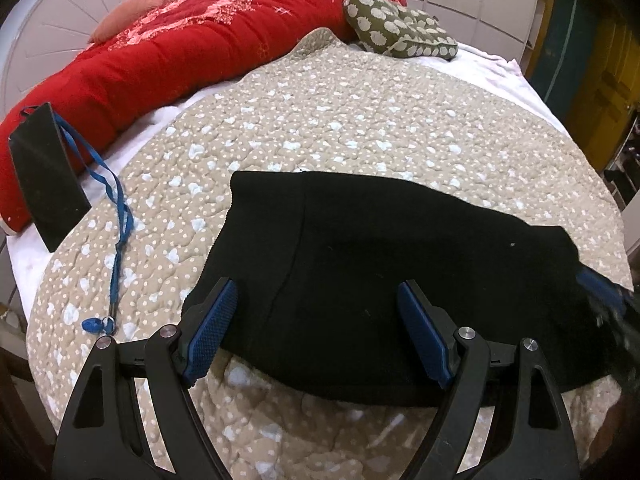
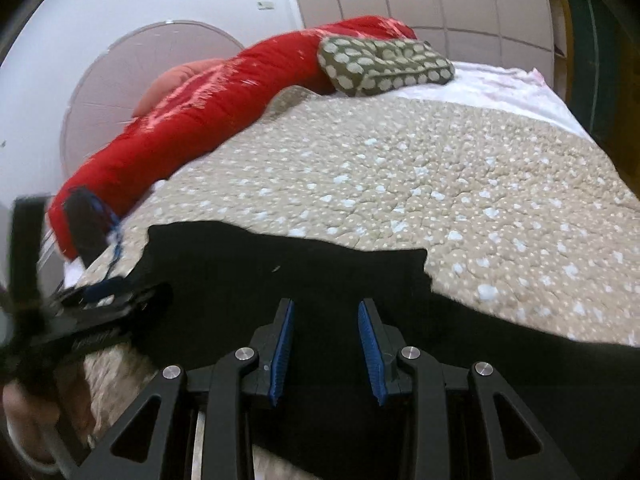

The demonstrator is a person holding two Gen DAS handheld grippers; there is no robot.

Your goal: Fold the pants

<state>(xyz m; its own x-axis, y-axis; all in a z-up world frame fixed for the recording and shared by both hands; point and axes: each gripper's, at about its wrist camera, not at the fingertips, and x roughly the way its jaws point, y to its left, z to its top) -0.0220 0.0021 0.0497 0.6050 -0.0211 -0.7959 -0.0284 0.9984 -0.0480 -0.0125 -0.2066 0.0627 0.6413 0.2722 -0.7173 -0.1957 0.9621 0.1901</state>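
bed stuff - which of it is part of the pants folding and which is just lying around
Part of the job:
- black pants
- left gripper, jaws apart, empty
- right gripper, jaws apart, empty

Just lying about:
- red blanket roll
- spotted green pillow
- black phone
- blue lanyard
- quilt

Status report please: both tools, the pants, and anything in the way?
Left tool open over black pants, empty. Right tool open, gripping nothing. Pants lie folded on quilt. Blue lanyard alongside, not blocking.
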